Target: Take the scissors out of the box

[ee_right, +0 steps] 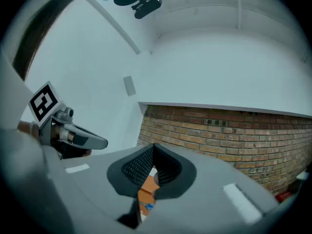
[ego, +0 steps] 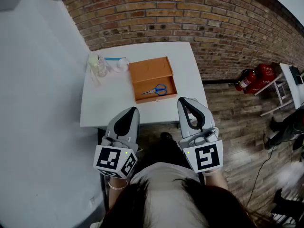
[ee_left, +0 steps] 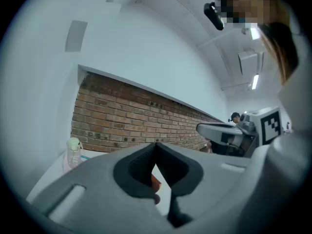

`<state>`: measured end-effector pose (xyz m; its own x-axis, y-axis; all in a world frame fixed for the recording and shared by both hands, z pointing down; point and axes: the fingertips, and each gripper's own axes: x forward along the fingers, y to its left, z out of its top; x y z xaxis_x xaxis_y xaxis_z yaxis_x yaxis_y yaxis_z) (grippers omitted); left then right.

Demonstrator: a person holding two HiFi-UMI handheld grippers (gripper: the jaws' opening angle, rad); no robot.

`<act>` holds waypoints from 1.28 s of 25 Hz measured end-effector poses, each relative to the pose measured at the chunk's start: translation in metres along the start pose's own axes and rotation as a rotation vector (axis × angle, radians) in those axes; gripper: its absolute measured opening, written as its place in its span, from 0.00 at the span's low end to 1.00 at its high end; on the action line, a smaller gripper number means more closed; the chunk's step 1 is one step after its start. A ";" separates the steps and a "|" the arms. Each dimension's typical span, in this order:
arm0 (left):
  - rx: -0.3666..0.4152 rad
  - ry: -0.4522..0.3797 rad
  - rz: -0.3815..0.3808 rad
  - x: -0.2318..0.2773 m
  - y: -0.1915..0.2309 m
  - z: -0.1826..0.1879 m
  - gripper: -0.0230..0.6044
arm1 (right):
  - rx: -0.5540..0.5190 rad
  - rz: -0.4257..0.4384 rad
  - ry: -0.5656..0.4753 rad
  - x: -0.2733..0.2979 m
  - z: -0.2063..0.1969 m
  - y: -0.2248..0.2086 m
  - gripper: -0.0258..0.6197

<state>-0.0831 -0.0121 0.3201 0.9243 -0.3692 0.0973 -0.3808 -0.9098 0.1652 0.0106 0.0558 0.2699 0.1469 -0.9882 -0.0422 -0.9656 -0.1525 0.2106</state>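
An open orange box [ego: 142,72] lies on the white table [ego: 104,103], its lid folded back toward the brick wall. Scissors [ego: 156,90] with blue handles lie flat in the box's near half. Both grippers hover side by side over the floor just off the table's near edge, pointing at it. My left gripper [ego: 132,110] is shut and empty, left of the box. My right gripper [ego: 183,101] is shut and empty too, slightly right of the box. In the right gripper view, a sliver of the orange box [ee_right: 146,193] and a blue handle [ee_right: 146,206] show through the jaw gap.
A clear plastic bottle [ego: 100,65], a blue stick-like item [ego: 114,59] and a crumpled white thing [ego: 123,64] sit at the table's far left. A brick wall [ego: 190,13] backs the table. Red fire extinguishers [ego: 256,77] stand on the floor at right beside a white stand [ego: 290,87].
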 end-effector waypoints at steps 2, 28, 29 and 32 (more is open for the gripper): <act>-0.002 -0.001 0.002 0.004 0.000 0.001 0.04 | 0.002 0.002 -0.003 0.002 0.001 -0.003 0.05; -0.032 0.002 0.082 0.072 0.018 0.008 0.04 | 0.022 0.159 0.042 0.058 -0.030 -0.043 0.05; -0.035 0.002 0.089 0.073 0.019 0.008 0.04 | 0.019 0.172 0.049 0.062 -0.032 -0.044 0.05; -0.043 0.001 0.110 0.078 0.025 0.009 0.04 | 0.003 0.201 0.061 0.071 -0.039 -0.044 0.05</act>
<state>-0.0206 -0.0653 0.3233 0.8768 -0.4663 0.1177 -0.4808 -0.8547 0.1957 0.0721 -0.0083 0.2959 -0.0358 -0.9976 0.0593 -0.9773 0.0473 0.2063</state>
